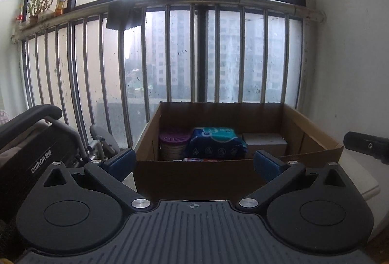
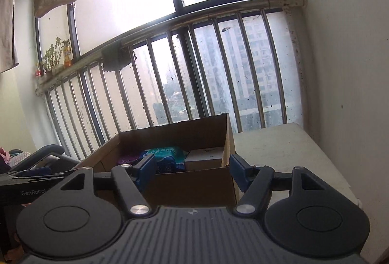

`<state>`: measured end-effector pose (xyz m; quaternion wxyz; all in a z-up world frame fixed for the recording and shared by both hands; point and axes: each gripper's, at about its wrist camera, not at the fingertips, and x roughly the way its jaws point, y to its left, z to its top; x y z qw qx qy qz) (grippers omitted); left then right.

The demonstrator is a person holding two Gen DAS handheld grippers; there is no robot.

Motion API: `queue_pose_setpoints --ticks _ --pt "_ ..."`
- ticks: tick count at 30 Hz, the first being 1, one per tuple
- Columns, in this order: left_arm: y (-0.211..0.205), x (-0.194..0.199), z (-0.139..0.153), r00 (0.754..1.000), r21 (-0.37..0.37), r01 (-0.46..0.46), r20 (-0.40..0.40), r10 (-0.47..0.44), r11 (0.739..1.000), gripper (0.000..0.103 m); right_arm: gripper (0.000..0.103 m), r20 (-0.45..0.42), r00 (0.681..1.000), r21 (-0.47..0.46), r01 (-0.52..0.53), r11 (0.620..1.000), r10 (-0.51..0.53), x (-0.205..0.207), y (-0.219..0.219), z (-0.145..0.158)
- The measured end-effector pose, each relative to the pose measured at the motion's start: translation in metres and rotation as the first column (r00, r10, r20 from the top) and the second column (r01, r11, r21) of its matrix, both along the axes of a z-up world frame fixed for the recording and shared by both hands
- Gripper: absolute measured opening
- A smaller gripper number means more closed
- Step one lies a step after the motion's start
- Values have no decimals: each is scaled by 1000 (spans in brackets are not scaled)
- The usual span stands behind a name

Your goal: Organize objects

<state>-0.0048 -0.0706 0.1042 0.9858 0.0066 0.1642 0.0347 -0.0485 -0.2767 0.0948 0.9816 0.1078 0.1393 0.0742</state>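
An open cardboard box (image 1: pixel 189 174) stands by the window railing. Inside it are a purple-lidded can (image 1: pixel 173 142), a blue and teal soft pack (image 1: pixel 216 143), a white box (image 1: pixel 265 142) and a red-edged item (image 1: pixel 199 159) low at the front. My left gripper (image 1: pixel 194 162) is open and empty in front of the box's near wall. My right gripper (image 2: pixel 192 170) is open and empty, just before the box (image 2: pixel 184 188); the pack (image 2: pixel 167 157), the can (image 2: pixel 128 159) and the white box (image 2: pixel 205 157) show beyond it.
A white surface (image 2: pixel 287 152) lies right of the box, against the wall. A folded wheelchair (image 1: pixel 36 142) stands at the left. A metal railing (image 1: pixel 170 55) and window are behind. Plants and a bottle (image 1: pixel 60 0) sit on the ledge. The other gripper's body (image 1: pixel 367 145) shows at right.
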Motion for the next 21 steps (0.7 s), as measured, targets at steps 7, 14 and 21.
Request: queue_pose_setpoints --ticks 7,14,21 --pt "8 -24 11 1000 50 -12 13 11 999 103 77 -12 1000 -33 -6 999 6 -3 12 -14" --pt "8 -45 19 999 64 31 28 -32 997 103 83 -15 1000 -49 17 999 -18 -3 14 -19" --pt "3 -35 10 999 66 29 16 -30 997 103 95 0 998 -48 62 997 -62 -8 9 -18"
